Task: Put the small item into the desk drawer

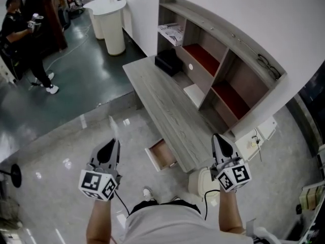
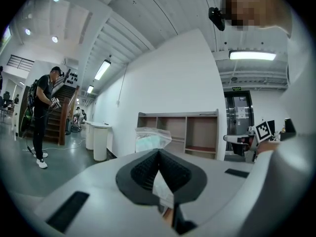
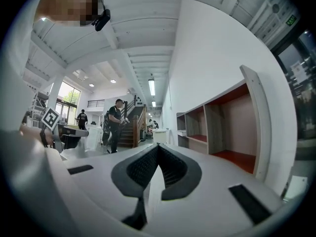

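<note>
Below the desk [image 1: 167, 105] edge | drawer [image 1: 163, 154] open, just right of your left gripper [image 1: 114, 142] | it clamps the bag [image 2: 150, 137] | right gripper [image 1: 217, 139] closed, empty

1. The square markers on the left gripper [image 1: 112, 142] and the right gripper [image 1: 217, 138] are black-and-white patterns, with no letters or digits.
2. The green sign [image 2: 237, 88] above the doorway is too small to read.
3. The notices [image 2: 242, 113] on the door carry print that is only a blur.
4. The printed sheet [image 1: 171, 32] on the top shelf shows dark marks, none legible.
5. The white sign [image 3: 138, 100] over the stairs cannot be read.
</note>
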A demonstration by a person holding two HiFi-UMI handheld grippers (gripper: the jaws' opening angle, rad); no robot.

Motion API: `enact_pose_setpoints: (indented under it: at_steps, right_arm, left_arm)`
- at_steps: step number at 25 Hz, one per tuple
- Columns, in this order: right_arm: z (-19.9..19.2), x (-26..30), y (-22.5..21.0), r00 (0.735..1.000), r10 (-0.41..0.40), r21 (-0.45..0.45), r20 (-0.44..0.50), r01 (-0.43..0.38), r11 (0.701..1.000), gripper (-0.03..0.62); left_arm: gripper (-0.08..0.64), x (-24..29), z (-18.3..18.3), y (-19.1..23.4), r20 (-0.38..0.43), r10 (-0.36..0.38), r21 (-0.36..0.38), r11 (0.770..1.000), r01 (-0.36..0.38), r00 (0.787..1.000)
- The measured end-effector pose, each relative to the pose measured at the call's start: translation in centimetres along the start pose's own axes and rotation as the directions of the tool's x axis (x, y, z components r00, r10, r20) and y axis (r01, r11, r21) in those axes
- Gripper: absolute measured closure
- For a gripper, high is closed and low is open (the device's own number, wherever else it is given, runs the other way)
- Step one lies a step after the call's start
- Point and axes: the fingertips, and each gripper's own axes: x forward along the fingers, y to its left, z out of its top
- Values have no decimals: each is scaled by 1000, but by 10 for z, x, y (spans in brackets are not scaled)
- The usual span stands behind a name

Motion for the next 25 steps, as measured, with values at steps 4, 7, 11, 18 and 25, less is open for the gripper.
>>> enact_pose_setpoints:
  at_steps: [4,7,11,18,25]
  right_arm:
    - [0,-4,-5,1000,-20,-4,-3,20,1000,571]
    - [1,-9,-6,999,-31,-6,-7,31,999,571]
    - [0,-16,-7,999,-34,-3,-16,34,999,571]
    - [-11,-30,-6,998,-51,29,-37,52,998,571]
    - [-7,-39,-18,996,-73,18,-41,74,997,571]
  left_arm:
    - [541,-18,6,6,47,20,1,1000,-20,999]
    - [541,-35,1,15,66,48,5,999,-48,997]
    - [542,-54,-5,22,78,100,-7,995,-99,992]
    - [541,-89,-9,22,104,185,-35,983,-182,977]
    - [541,-106,-30,15,67,234,-61,971,-230,970]
